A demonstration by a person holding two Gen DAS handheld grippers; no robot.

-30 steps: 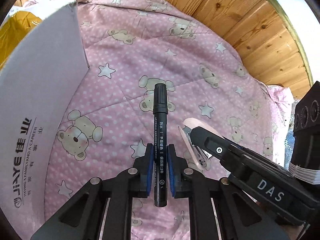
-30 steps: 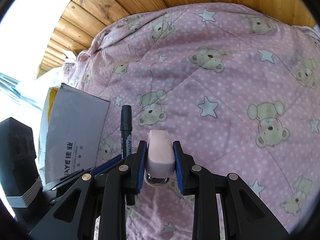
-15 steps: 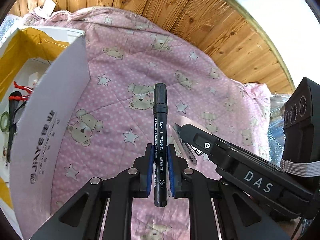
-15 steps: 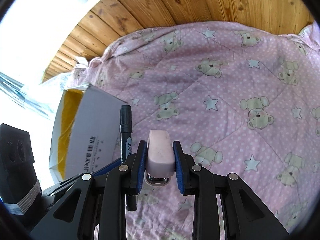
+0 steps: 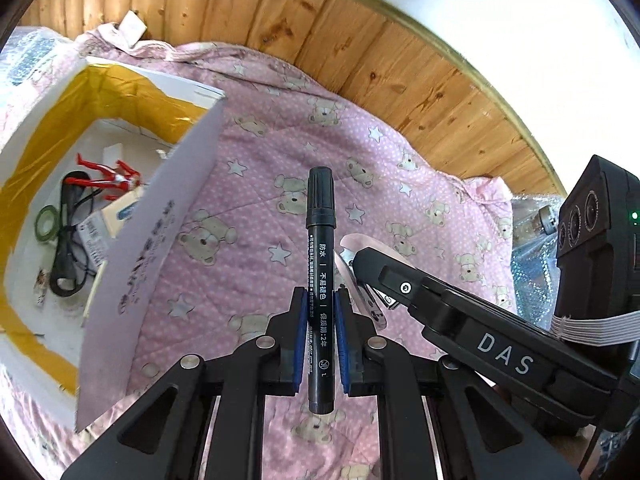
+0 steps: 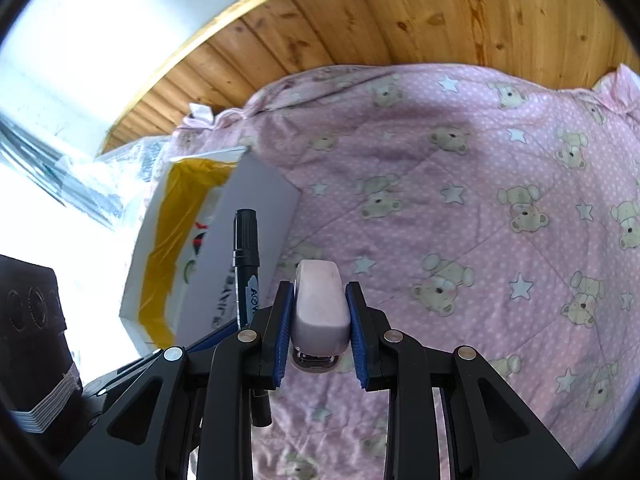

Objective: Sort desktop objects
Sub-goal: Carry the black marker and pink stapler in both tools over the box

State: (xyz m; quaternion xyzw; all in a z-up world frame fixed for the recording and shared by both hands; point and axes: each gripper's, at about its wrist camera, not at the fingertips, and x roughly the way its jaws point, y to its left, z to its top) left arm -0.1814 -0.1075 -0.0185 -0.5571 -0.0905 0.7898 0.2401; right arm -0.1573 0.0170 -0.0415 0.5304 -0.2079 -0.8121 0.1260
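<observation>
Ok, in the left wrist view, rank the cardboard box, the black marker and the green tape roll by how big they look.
1. cardboard box
2. black marker, though it sits nearest the camera, which inflates it
3. green tape roll, inside the box

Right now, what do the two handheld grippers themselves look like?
Both are matte black plastic. The left gripper and right gripper each have two fingers lined with ribbed blue pads and silver pivot screws. The right one's side reads "DAS" in white, with a black three-lens camera box and grey ribbon cable behind.
</observation>
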